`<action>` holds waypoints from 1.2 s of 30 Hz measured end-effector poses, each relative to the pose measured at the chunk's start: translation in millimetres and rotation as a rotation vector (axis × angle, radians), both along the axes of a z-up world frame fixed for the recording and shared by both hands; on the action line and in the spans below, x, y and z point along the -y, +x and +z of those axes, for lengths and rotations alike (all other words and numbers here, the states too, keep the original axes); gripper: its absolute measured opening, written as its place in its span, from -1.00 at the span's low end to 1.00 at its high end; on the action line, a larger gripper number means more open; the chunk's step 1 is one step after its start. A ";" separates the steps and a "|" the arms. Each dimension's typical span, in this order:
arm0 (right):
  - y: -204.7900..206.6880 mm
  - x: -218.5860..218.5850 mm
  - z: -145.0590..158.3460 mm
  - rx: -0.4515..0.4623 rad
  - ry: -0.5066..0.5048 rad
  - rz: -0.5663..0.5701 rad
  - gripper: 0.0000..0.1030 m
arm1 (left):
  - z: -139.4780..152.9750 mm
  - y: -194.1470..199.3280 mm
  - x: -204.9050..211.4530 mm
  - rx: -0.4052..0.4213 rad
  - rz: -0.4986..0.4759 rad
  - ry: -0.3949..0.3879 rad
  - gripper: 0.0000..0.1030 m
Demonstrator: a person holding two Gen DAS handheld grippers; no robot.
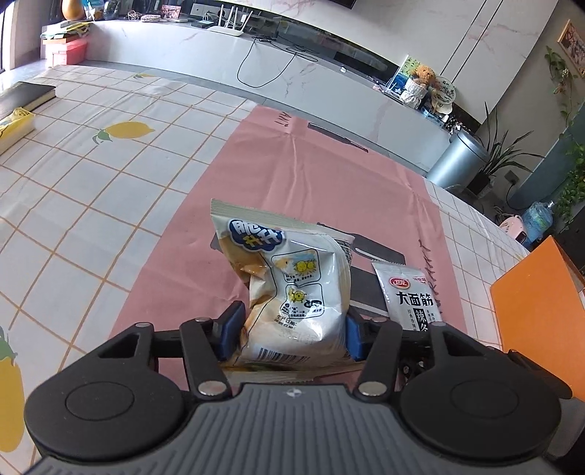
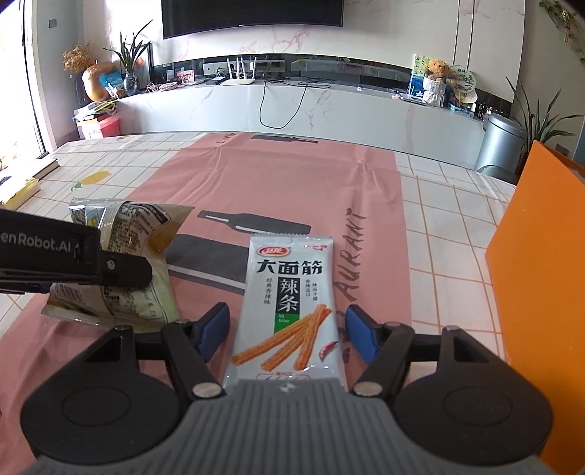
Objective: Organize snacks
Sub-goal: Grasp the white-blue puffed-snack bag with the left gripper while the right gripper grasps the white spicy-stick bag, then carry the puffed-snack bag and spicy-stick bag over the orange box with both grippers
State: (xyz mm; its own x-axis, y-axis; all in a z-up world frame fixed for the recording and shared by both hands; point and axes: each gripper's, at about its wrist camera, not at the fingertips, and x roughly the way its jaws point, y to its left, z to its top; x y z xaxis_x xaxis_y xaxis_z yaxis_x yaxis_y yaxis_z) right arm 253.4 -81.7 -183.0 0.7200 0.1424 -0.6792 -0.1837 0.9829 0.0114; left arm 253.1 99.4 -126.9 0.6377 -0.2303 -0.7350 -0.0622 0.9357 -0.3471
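Where legible: "大面筋 辣条" packet (image 2: 289, 307)

A table is covered with a white checked tablecloth (image 1: 91, 175) printed with yellow lemons, and a pink mat (image 2: 292, 182) with a dark bottle print lies over it. A dark book (image 1: 25, 97) rests at the table's far left edge. Beyond the table runs a long white marble-look cabinet (image 2: 329, 109) bearing a white router (image 2: 237, 81), a trailing black cable (image 2: 281, 106) and a teddy bear (image 2: 437, 69). A dark television (image 2: 252, 14) hangs above. A silver bin (image 2: 501, 144) stands beside a potted plant (image 2: 541, 124).
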 end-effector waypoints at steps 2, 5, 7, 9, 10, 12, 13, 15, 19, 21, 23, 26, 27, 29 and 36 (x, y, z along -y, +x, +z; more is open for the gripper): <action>-1.6 -0.9 0.1 0.005 -0.004 0.006 0.20 | 0.1 0.0 0.4 -0.001 0.001 0.006 0.16; -2.8 -0.9 0.4 0.007 -0.004 0.012 0.16 | 0.5 0.3 1.2 0.001 -0.006 0.017 0.11; -2.4 -1.3 0.7 0.005 -0.005 0.012 0.06 | 0.8 0.4 1.6 -0.002 -0.006 0.019 0.09; -2.1 -3.5 2.3 -0.002 -0.013 0.019 -0.06 | 1.5 0.0 2.1 -0.008 0.000 0.018 0.07; -1.2 -4.8 3.0 -0.007 -0.020 0.023 -0.07 | 2.1 -0.4 2.9 -0.012 0.002 0.020 0.06; 1.2 -4.9 4.5 -0.018 -0.021 0.029 -0.11 | 4.3 -2.2 6.4 -0.014 -0.002 0.041 0.05; 1.9 -4.8 5.0 -0.021 -0.021 0.033 -0.11 | 5.6 -3.3 8.3 -0.011 -0.006 0.055 0.03; 1.3 -5.3 6.2 -0.020 -0.029 0.041 -0.13 | 7.7 -5.8 9.3 -0.008 -0.002 0.057 0.00; -6.9 -7.6 10.7 -0.024 -0.027 0.053 -0.14 | 13.3 -11.4 7.5 -0.001 0.009 0.044 -0.01; -12.8 -9.3 12.4 -0.020 -0.030 0.062 -0.14 | 16.5 -15.2 7.5 -0.001 0.013 0.040 -0.02; -18.4 -11.0 14.1 -0.019 -0.030 0.070 -0.14 | 19.6 -18.9 7.6 -0.011 0.014 0.034 -0.02; -26.4 -11.5 17.2 -0.026 -0.029 0.072 -0.14 | 23.4 -24.0 9.4 -0.051 0.012 0.027 -0.02; -29.6 -10.8 18.3 -0.030 -0.029 0.068 -0.14 | 25.0 -26.6 9.8 -0.066 0.010 0.011 -0.02; -37.3 -7.8 21.7 -0.040 -0.030 0.064 -0.14 | 29.6 -32.9 11.5 -0.080 0.006 -0.013 -0.02; -76.7 15.2 55.7 -0.035 0.036 0.038 -0.15 | 56.2 -62.5 31.7 -0.083 -0.034 -0.018 -0.02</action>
